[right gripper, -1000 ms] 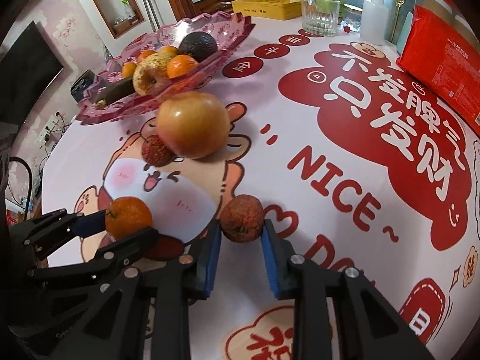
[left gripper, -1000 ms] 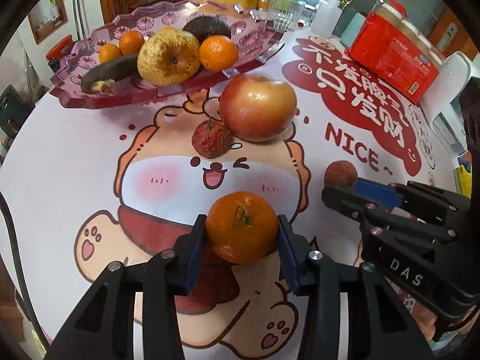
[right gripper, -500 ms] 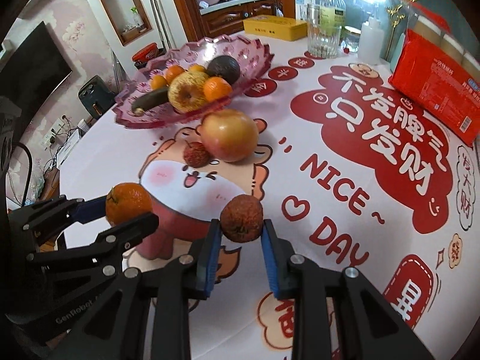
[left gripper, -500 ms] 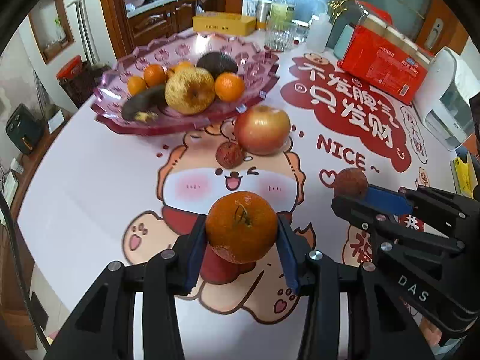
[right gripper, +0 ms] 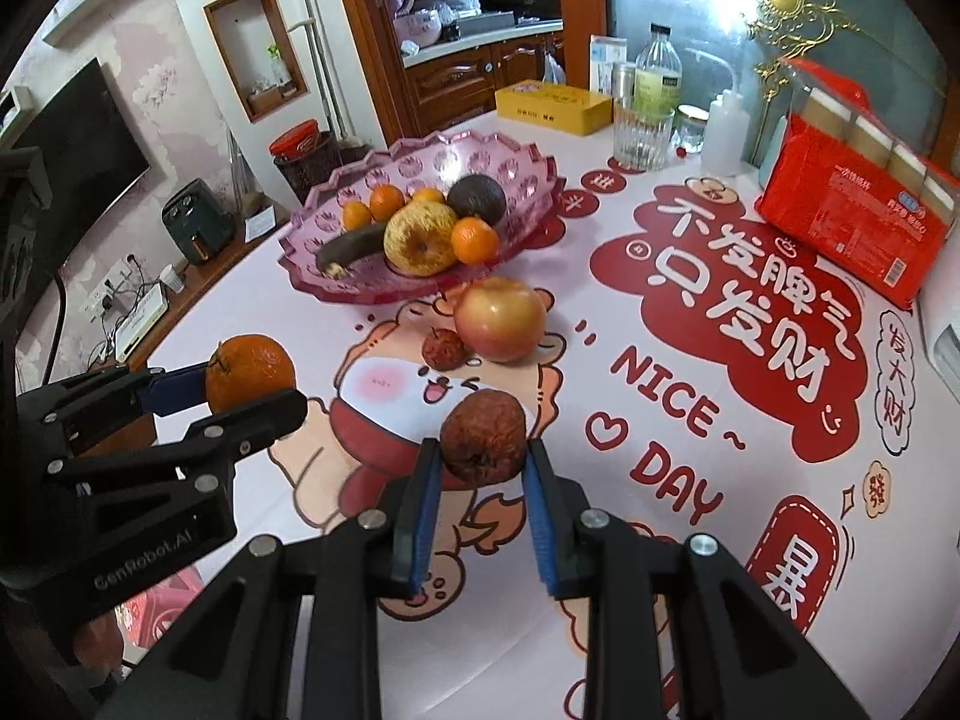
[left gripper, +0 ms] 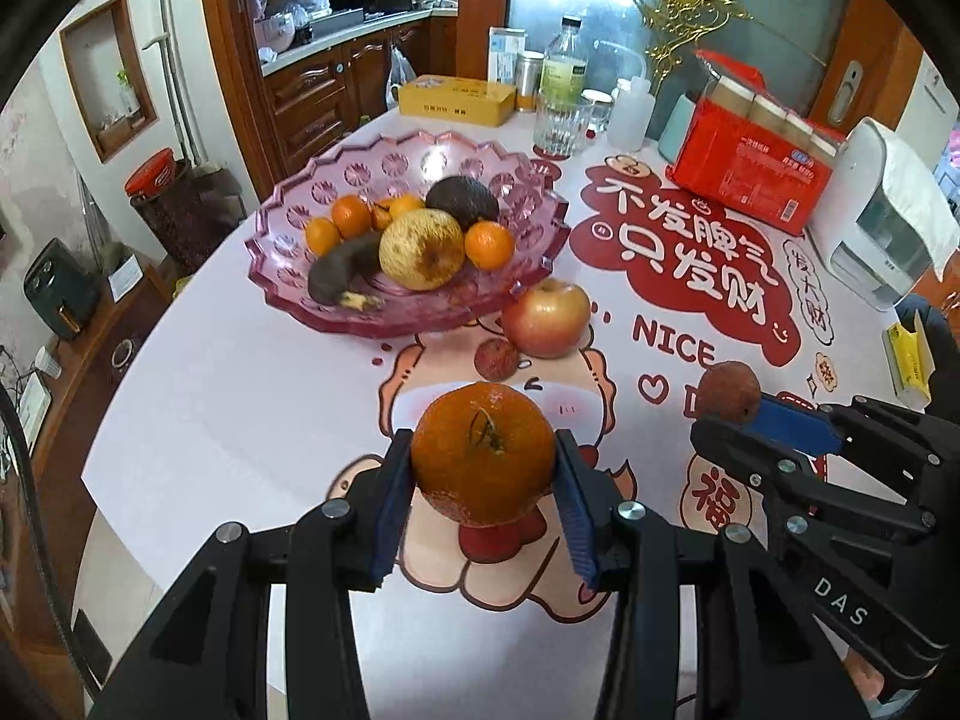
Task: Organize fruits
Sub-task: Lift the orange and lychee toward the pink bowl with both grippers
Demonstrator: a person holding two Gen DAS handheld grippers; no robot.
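Note:
My left gripper [left gripper: 483, 471] is shut on an orange mandarin [left gripper: 483, 453], held above the table. My right gripper [right gripper: 483, 459] is shut on a small wrinkled brown-red fruit [right gripper: 483, 437], also lifted. From the left wrist view the right gripper [left gripper: 729, 414] shows at the right with that fruit [left gripper: 727, 391]. The right wrist view shows the left gripper [right gripper: 255, 384] and its mandarin [right gripper: 250, 371] at the left. A pink glass fruit bowl [left gripper: 300, 222] holds several fruits. A red apple [left gripper: 546, 318] and a small red fruit [left gripper: 496, 358] lie on the table in front of the bowl.
At the table's far side stand a yellow box [left gripper: 456, 99], a glass [left gripper: 561, 126], bottles [left gripper: 564, 69] and a red package [left gripper: 753, 180]. A white tissue dispenser [left gripper: 882, 222] sits at the right edge. The table's left edge [left gripper: 150, 354] curves away toward the floor.
Both grippers have risen well above the table with their fruits still gripped. The bowl, apple and small red fruit now look farther away and lower in both views.

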